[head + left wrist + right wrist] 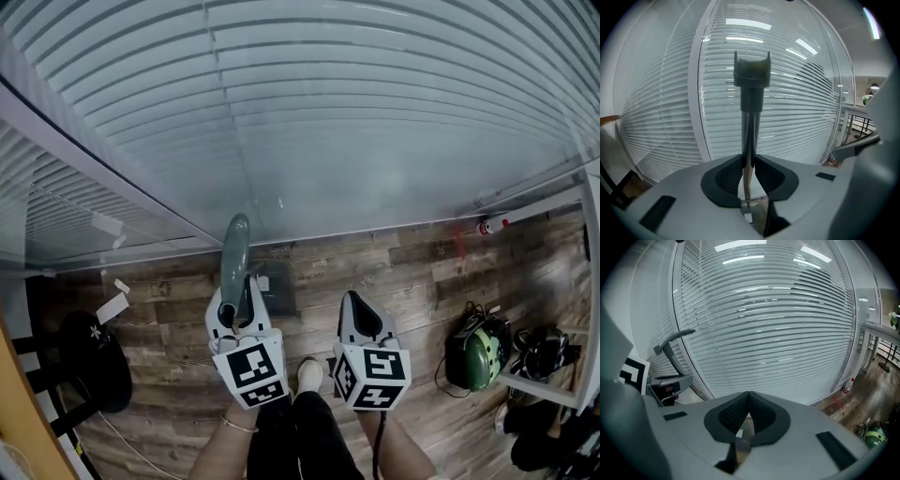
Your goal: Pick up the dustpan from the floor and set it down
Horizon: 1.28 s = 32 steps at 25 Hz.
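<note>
Dustpan: its dark pan sits low beside the glass wall, at or just above the floor; contact unclear.
Left claw: clenched on the thin metal shaft of the handle, which stands upright before the blinds.
Right claw: closed on nothing, just beside the left.
Risk: you hold a smooth shaft in a narrow grip; lower it carelessly and the pan may swing, strike the glass, or tip on landing.

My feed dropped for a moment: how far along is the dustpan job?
Done: the left gripper is clamped on the dustpan handle. In hand: the dustpan stands upright, its pan low by the blinds; whether it rests on the floor is unclear. Left: settle it and release. The right gripper is shut, empty.
</note>
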Tool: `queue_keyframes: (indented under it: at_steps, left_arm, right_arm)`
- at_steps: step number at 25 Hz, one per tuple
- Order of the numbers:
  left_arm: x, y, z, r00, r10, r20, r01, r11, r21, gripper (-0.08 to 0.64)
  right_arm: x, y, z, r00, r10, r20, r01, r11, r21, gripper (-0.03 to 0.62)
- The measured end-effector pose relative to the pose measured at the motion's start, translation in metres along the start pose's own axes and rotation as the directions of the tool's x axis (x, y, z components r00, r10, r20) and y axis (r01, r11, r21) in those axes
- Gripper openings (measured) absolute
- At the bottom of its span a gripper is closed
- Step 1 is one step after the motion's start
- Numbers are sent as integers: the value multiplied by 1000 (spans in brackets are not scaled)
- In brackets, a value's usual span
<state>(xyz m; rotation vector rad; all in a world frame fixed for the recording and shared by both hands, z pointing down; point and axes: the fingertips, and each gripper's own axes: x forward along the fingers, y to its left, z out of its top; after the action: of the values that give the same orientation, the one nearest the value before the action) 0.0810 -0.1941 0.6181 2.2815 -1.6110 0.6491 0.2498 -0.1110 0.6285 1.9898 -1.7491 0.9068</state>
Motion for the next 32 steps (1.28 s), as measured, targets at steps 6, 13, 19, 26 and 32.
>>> queue_keyframes:
  at_steps: [6,13,19,26,32]
  left_arm:
    - [6,-4,-5,1000,7,-15,-7,1000,-14,92]
    - [20,-17,-4,1000,0,-20,0,1000,-1,91]
    - [29,-29,-2,1000,2,-20,-2,1000,8,91]
    - [42,-32,-1,999,-8,-33,8,1000,14,92]
    - [51,-31,2,999,-2,-35,3,999,33,92]
  right_arm:
    - [5,-4,-4,1000,-12,-6,12,1000,4,32]
    - [2,-19,-7,999,-36,-8,36,999,29,32]
    - [-2,-32,-16,998,-55,-23,56,997,47,32]
    - [-1,-43,-19,997,-71,-33,73,995,64,32]
    - [-1,-55,-22,995,-87,-44,90,992,87,32]
